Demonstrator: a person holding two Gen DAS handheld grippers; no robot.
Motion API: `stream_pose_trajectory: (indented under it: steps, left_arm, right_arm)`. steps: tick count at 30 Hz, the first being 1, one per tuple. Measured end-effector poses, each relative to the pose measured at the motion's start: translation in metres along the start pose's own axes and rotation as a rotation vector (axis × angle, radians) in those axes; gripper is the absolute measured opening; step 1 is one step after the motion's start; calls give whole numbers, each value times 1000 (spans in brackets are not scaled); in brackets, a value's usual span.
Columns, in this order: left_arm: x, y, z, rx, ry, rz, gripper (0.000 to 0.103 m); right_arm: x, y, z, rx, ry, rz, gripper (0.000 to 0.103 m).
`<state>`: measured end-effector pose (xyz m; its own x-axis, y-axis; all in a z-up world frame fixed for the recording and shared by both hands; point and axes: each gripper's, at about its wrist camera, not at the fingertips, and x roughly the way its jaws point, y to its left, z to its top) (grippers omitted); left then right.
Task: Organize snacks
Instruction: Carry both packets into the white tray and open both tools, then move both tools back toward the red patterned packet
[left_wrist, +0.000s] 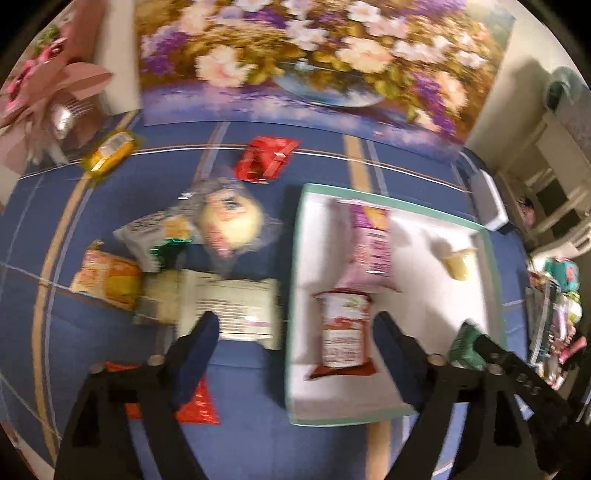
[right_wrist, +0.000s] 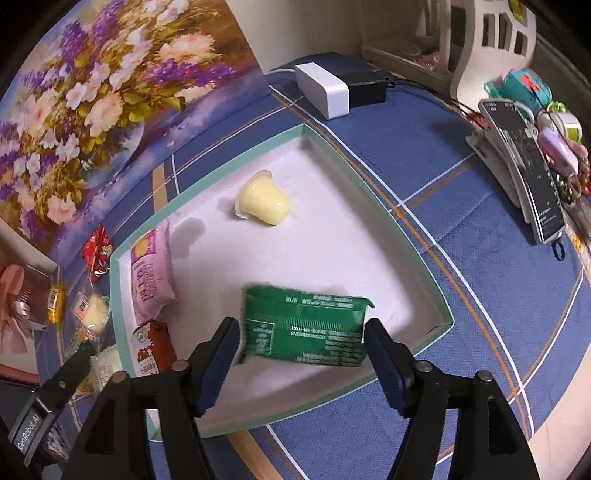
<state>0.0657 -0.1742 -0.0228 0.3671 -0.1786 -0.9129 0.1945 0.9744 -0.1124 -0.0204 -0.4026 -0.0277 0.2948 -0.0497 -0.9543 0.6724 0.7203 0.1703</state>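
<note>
Release is the step in hand: the right gripper (right_wrist: 303, 350) stands parted around the green packet (right_wrist: 304, 325) over the tray's (right_wrist: 402, 229) near edge, pads apparently clear; lift straight away. The left gripper (left_wrist: 295, 350) hangs wide, empty, above the red pouch (left_wrist: 345, 328) near the tray's left wall.

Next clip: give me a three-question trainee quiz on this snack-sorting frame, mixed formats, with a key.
1. True or false: the yellow jelly cup lies inside the white tray.
2. Which packet sits between the right gripper jaws: A) green packet, B) pink packet, C) red packet?
3. Fill in: the red packet lies on the blue ____, outside the tray.

Key: 1 true; 2 A; 3 tablecloth.
</note>
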Motion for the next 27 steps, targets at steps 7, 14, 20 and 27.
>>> stream_pose_trajectory:
  steps: [7, 14, 20, 27]
  left_arm:
    - [1, 38, 1, -71, -10, 82, 93]
    - [-1, 59, -1, -129, -9, 90, 101]
    - [-7, 75, -5, -158, -18, 109, 102]
    - [-13, 99, -12, -201, -3, 128, 102]
  right_arm:
    - [0, 11, -5, -43, 10, -5, 77]
    - [-3, 28, -13, -89, 13, 2, 78]
    - [-11, 55, -25, -155, -41, 23, 103]
    - [-15, 80, -39, -210, -24, 45, 103]
